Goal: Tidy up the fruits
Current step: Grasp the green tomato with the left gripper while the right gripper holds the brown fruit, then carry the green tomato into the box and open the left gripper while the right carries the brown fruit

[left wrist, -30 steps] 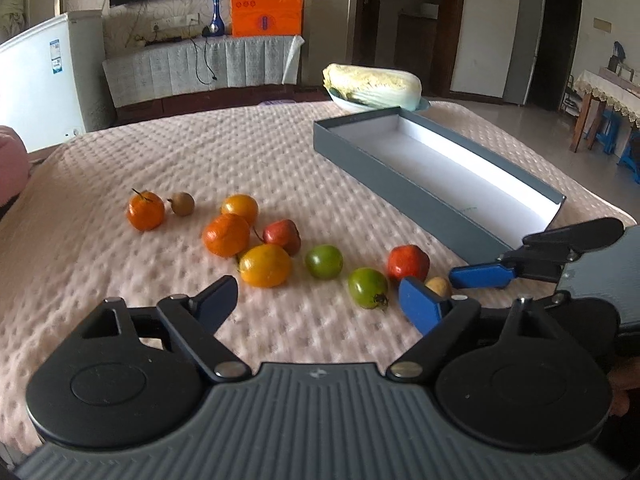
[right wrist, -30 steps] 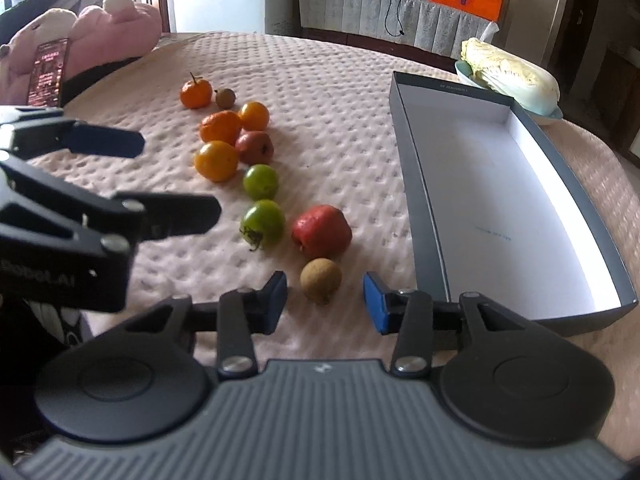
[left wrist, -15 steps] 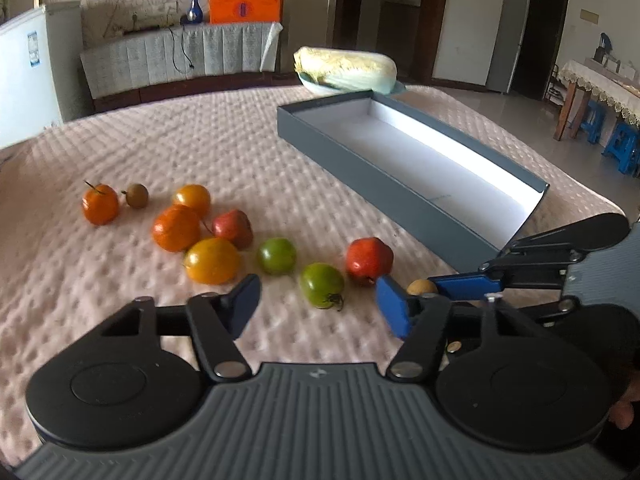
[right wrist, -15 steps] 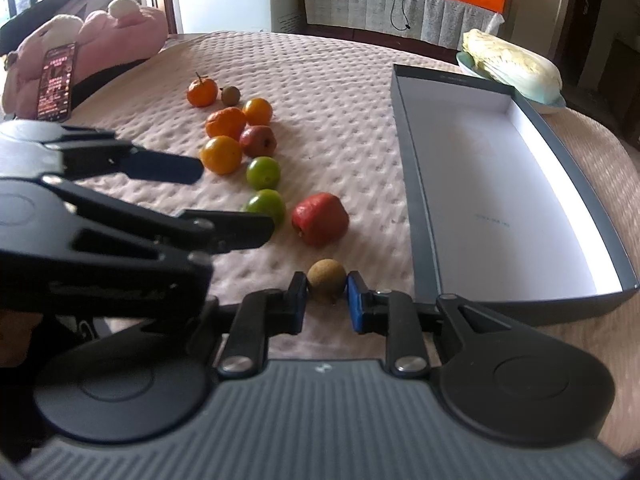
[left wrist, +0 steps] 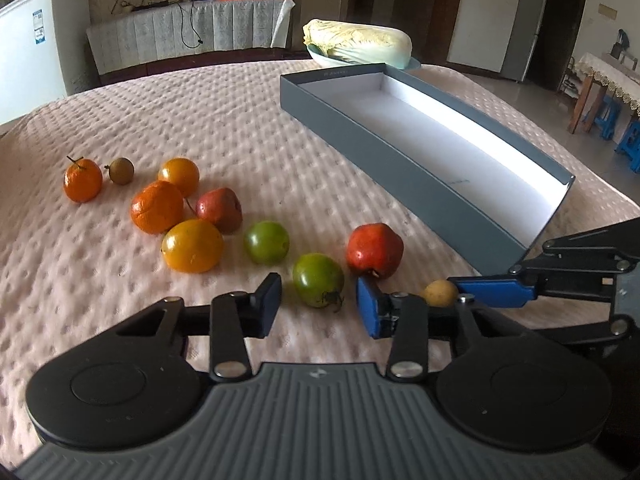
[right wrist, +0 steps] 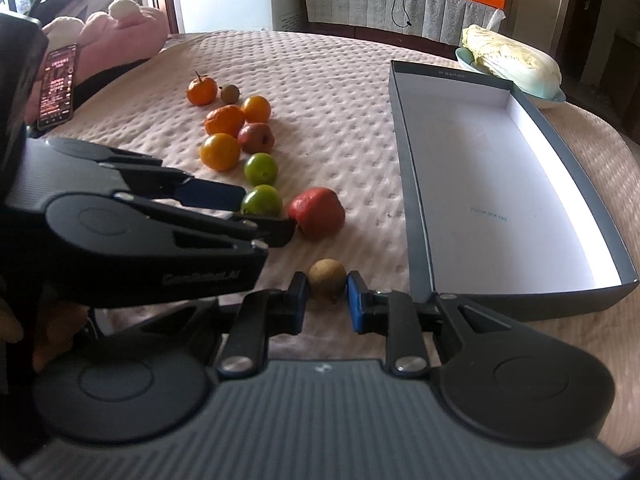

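Writing: raised lettering on the side of the left gripper (right wrist: 266, 220), too blurred to read; small print on the grey box (right wrist: 416, 216) rim and floor, illegible; the phone (right wrist: 58, 80) screen shows red text, unreadable.
Right gripper (right wrist: 327, 298): jaws closed onto the small brown fruit (right wrist: 327, 280), one pad pressed to each side; the fruit sits on the pink quilted cover (right wrist: 340, 92), just left of the box's near corner.
Left gripper, fingers: jaws closing, narrow gap, the green tomato (left wrist: 318, 279) between them; the pads do not yet touch it.
Left gripper, pose: angled downward over the cover, tips beside the red fruit (left wrist: 375, 250).
Right gripper, pose: tilted downward, low over the cover.
Other fruit: a second green tomato (left wrist: 266, 242), yellow, orange and reddish pieces in a loose row on the cover, left of the box.
Box: open, white inside, nothing in it.
Cabbage (left wrist: 356, 44): in a dish beyond the box's far end.
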`<action>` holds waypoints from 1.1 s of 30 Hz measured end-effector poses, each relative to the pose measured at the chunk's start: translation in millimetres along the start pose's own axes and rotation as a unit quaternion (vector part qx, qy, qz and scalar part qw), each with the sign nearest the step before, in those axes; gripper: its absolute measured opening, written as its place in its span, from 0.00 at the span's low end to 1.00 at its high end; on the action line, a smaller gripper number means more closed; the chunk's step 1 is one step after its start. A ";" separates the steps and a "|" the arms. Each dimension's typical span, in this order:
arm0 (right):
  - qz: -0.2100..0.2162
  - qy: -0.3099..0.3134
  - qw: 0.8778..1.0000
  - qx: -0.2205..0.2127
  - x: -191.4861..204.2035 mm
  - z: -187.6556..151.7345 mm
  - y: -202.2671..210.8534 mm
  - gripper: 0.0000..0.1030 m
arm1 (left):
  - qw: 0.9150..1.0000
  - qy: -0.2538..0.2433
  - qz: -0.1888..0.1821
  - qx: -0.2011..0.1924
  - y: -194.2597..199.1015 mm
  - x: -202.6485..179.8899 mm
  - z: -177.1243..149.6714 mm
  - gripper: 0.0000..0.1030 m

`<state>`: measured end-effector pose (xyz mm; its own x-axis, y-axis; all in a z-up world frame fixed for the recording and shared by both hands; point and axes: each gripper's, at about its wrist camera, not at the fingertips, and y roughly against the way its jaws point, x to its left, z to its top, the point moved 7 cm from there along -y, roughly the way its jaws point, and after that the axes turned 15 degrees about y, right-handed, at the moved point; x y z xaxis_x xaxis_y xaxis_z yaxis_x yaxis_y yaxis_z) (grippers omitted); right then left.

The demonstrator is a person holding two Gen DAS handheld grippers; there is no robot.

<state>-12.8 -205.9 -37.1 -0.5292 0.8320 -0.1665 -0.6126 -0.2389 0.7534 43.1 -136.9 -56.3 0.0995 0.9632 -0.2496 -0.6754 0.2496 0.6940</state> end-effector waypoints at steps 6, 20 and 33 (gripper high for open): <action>0.001 0.002 1.000 -0.002 0.1 0.2 1.1 0.24 | 1.000 0.005 -0.003 0.000 0.5 3.4 2.0 0.29; 0.015 -0.019 0.997 -0.079 -1.1 31.4 18.5 0.24 | 0.999 0.031 0.007 -0.039 41.1 40.0 21.2 0.29; 0.031 -0.037 0.992 -0.115 -20.4 57.9 13.1 0.24 | 0.996 0.046 0.016 -0.078 47.7 39.7 56.5 0.29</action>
<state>23.9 -197.0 13.1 -0.5304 0.8448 -0.0710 -0.7031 -0.3915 0.5936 56.1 -81.2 5.0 0.0139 0.9557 -0.2942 -0.7835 0.1932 0.5906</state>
